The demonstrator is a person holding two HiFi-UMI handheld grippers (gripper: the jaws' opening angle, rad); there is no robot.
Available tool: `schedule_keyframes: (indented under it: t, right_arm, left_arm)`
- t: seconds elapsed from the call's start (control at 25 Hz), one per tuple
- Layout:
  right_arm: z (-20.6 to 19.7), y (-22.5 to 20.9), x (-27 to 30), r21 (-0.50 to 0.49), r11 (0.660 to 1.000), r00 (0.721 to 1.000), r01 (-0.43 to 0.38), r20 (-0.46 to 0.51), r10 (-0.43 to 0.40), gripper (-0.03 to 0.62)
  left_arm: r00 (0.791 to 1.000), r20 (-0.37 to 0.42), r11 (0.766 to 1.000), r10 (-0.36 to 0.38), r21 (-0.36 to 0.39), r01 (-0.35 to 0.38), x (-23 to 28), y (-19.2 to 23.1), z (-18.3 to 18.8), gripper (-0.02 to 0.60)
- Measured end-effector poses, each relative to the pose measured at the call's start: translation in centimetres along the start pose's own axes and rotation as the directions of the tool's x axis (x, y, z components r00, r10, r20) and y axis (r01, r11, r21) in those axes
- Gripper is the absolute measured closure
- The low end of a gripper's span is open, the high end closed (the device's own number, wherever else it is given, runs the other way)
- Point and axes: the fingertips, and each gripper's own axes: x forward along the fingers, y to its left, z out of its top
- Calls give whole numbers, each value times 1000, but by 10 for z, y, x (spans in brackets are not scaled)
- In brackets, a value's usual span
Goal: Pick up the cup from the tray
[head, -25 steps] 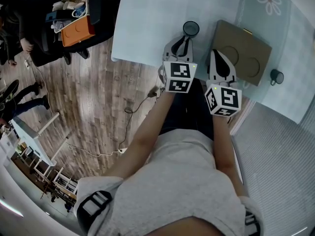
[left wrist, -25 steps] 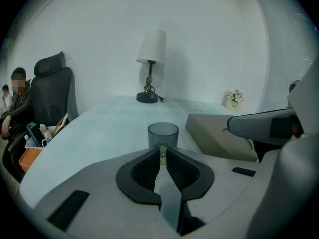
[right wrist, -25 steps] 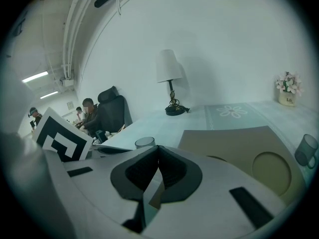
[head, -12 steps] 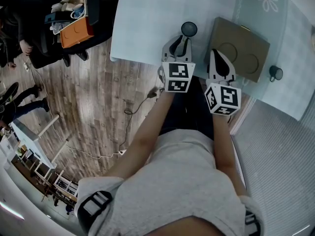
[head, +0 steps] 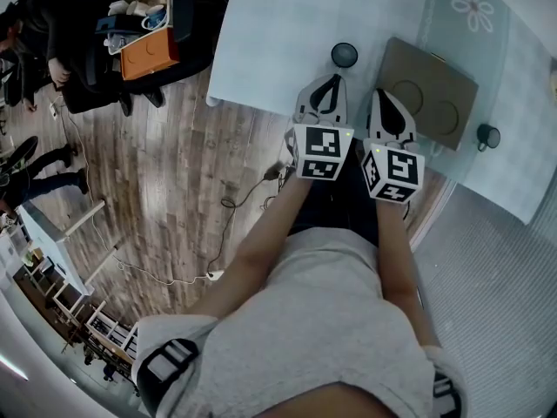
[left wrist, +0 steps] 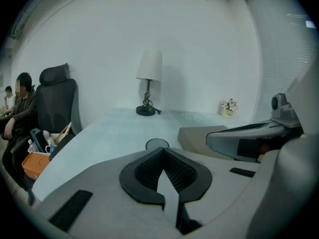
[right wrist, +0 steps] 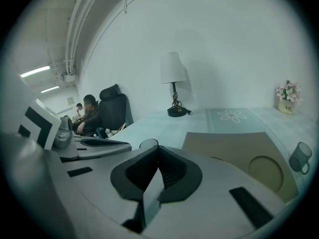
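Pale blue table [head: 278, 24] is seen from above, wood floor [head: 174, 164] at its left; brown tray [head: 431, 68] with two round recesses is set on it, both recesses bare; dark cup [head: 344, 55] is stood upright on the table just left of the tray, not touching it (seen past the jaw tips in both gripper views); a handled mug [head: 488, 137] is stood off the tray's right edge. Left gripper [head: 329, 78] is held near the cup, apart from it, jaws pressed together with nothing between them; right gripper [head: 383, 94] is held at the tray's near left corner, jaws likewise closed and empty. A lamp [left wrist: 148, 83] is placed at the table's far end.
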Motion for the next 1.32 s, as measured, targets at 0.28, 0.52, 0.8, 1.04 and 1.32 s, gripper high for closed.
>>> schedule_keyframes:
  t: [0.28, 0.52, 0.8, 1.04, 1.32]
  right_arm:
    - [12, 2, -4, -7, 1000, 1000, 7, 18, -7, 586]
    - [21, 0, -10, 7, 1000, 999, 13, 39, -13, 586]
    - [30, -4, -10, 25, 1000, 998, 15, 61, -16, 586]
    - [32, -8, -11, 29, 999, 998, 18, 64, -20, 586]
    - [33, -9, -9, 25, 1000, 998, 16, 61, -17, 586]
  left_arm:
    - [1000, 0, 1000, -24, -6, 24, -14, -14, 12, 574]
    - [999, 28, 1000, -29, 11, 28, -17, -17, 28, 574]
    - [999, 41, 999, -32, 31, 31, -13, -22, 37, 574]
    - [998, 44, 999, -34, 36, 32, -13, -24, 40, 574]
    - [999, 39, 999, -26, 24, 25, -13, -20, 38, 574]
